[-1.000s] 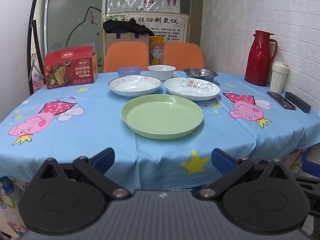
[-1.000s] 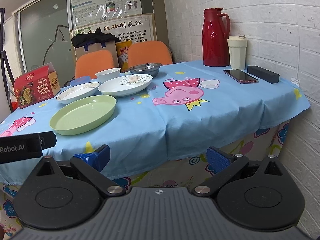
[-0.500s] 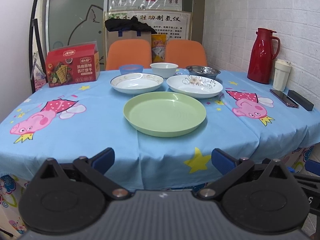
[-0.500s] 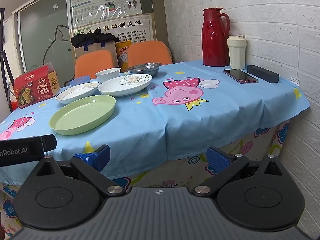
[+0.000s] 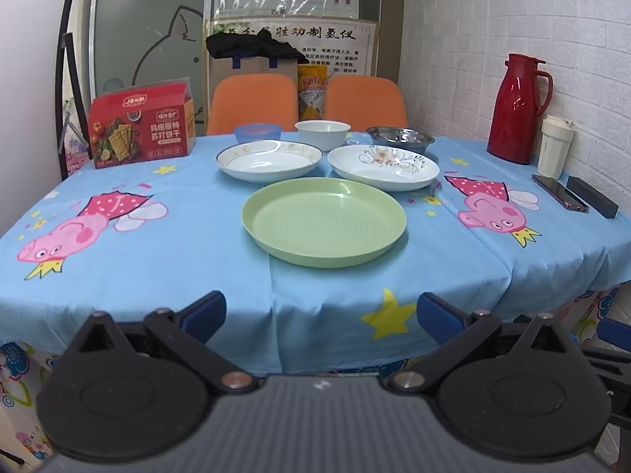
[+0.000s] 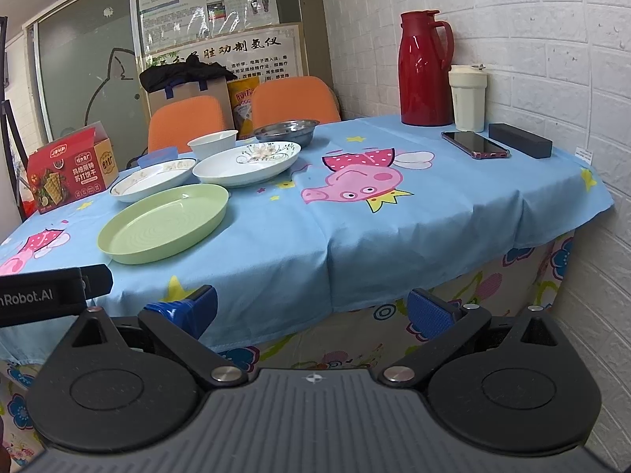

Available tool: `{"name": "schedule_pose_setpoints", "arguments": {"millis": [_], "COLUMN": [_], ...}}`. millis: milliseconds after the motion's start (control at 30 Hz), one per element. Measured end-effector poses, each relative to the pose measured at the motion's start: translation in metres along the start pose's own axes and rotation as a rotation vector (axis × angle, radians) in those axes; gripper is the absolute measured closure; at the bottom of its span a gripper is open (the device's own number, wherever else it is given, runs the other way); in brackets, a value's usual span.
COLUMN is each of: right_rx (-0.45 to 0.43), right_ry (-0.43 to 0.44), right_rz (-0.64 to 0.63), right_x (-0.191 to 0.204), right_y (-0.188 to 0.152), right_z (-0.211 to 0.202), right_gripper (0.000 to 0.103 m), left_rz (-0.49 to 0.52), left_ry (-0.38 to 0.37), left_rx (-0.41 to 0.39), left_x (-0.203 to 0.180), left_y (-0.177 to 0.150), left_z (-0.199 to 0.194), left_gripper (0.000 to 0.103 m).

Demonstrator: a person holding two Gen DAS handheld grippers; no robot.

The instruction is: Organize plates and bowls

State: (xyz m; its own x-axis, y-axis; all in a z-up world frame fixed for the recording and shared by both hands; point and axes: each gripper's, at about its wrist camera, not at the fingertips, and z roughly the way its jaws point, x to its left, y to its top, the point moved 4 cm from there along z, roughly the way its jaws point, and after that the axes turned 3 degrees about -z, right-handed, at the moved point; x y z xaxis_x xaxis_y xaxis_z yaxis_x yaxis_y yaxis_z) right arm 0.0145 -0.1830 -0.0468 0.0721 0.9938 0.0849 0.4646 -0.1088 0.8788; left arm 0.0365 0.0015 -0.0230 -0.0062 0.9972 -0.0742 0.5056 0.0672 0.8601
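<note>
A green plate [image 5: 324, 222] lies nearest on the blue tablecloth; it also shows in the right wrist view [image 6: 163, 222]. Behind it sit a white gold-rimmed plate [image 5: 269, 159] and a white flowered plate [image 5: 383, 161]. Further back stand a small blue bowl [image 5: 257, 133], a white bowl [image 5: 322, 131] and a steel bowl [image 5: 399, 138]. My left gripper [image 5: 321, 315] is open and empty, short of the table's front edge. My right gripper [image 6: 311, 313] is open and empty, below the table's front right edge.
A red cracker box [image 5: 142, 124] stands at the back left. A red thermos [image 5: 517, 108], a cream cup [image 5: 555, 151], a phone [image 5: 559, 192] and a black case [image 5: 591, 196] sit along the right side by the brick wall. Two orange chairs [image 5: 252, 102] stand behind the table.
The left gripper has moved slightly forward and up, so the plates look a little nearer. The right gripper has hardly moved. Both stay open.
</note>
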Motion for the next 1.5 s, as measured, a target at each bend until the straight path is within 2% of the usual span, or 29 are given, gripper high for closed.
{"name": "schedule_pose_setpoints", "arguments": {"millis": [300, 533, 1233, 1500], "right_rx": [0.025, 0.084, 0.079, 0.116], "right_ry": [-0.020, -0.026, -0.010, 0.003], "right_rz": [-0.003, 0.019, -0.029, -0.067], "right_x": [-0.007, -0.015, 0.013, 0.032], "right_y": [-0.002, -0.004, 0.047, 0.066], "right_z": [0.013, 0.029, 0.046, 0.077], "right_gripper": [0.013, 0.013, 0.013, 0.013], "left_rz": [-0.005, 0.009, -0.010, -0.018], "left_ry": [0.029, 0.039, 0.027, 0.067], "left_rx": [0.029, 0.059, 0.084, 0.123], "left_x": [0.004, 0.002, 0.008, 0.038], "left_y": [0.002, 0.007, 0.049, 0.069], "left_z": [0.022, 0.037, 0.055, 0.080], "left_gripper": [0.001, 0.001, 0.000, 0.001]}}
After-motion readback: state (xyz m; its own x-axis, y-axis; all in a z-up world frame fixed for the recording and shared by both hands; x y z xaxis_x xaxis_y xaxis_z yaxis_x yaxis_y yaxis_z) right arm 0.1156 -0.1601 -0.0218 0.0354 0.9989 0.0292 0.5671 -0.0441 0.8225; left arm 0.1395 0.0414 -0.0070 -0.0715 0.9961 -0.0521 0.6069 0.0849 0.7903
